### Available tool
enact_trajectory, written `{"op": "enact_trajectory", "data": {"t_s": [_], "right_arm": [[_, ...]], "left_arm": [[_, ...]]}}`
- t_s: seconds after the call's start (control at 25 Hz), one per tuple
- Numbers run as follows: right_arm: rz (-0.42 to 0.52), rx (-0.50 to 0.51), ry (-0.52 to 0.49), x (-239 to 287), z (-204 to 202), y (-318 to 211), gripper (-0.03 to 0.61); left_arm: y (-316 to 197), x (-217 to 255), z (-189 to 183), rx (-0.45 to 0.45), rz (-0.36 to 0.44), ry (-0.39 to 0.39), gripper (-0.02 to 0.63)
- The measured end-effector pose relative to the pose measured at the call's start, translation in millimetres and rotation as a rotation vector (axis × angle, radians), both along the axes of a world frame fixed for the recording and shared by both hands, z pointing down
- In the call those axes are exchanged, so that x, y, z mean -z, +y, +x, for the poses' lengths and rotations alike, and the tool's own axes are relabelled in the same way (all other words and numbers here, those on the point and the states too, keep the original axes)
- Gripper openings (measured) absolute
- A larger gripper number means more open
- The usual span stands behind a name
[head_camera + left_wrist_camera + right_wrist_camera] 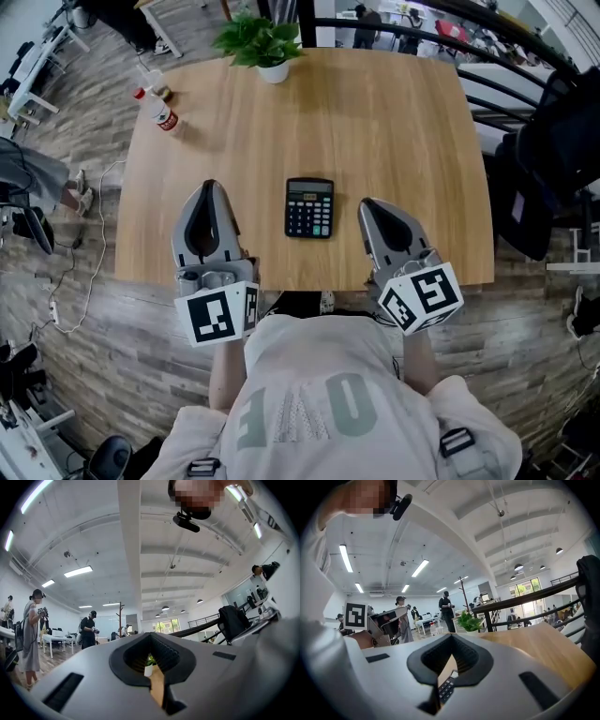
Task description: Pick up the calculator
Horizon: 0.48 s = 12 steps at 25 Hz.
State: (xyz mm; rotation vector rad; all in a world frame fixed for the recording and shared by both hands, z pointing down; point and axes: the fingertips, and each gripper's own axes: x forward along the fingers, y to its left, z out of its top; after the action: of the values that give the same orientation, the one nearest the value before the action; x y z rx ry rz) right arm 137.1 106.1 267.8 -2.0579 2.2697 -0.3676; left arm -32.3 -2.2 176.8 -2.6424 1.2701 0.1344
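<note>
A black calculator lies flat on the wooden table, near its front edge and between my two grippers. My left gripper rests to the left of it, jaws together and holding nothing. To the right of the calculator my right gripper is also shut and empty, close to it but apart. In the right gripper view the calculator shows through the gap behind the closed jaws of the right gripper. The left gripper view looks past the left gripper to a strip of table only.
A potted green plant stands at the table's far edge. A bottle with a red cap is at the far left corner. Black bags hang by the railing on the right. Several people stand in the room beyond.
</note>
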Motion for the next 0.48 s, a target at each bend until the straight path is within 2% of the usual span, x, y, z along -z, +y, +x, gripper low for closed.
{"op": "enact_trajectory", "data": {"t_s": [0.16, 0.36, 0.48], "right_arm": [[0.034, 0.021, 0.015, 11.4, 2.7, -18.7, 0.017], [0.061, 0.055, -0.052, 27.9, 14.4, -41.1, 0.018], [0.037, 0.09, 0.026, 30.9, 20.9, -58.2, 0.018]], "left_arm": [[-18.3, 1.6, 5.6, -0.031, 0.002, 0.017, 0.009], [-40.5, 6.4, 17.6, -0.066, -0.003, 0.035, 0.009], [-50.3, 1.2, 23.4, -0.078, -0.026, 0.042, 0.009]]}}
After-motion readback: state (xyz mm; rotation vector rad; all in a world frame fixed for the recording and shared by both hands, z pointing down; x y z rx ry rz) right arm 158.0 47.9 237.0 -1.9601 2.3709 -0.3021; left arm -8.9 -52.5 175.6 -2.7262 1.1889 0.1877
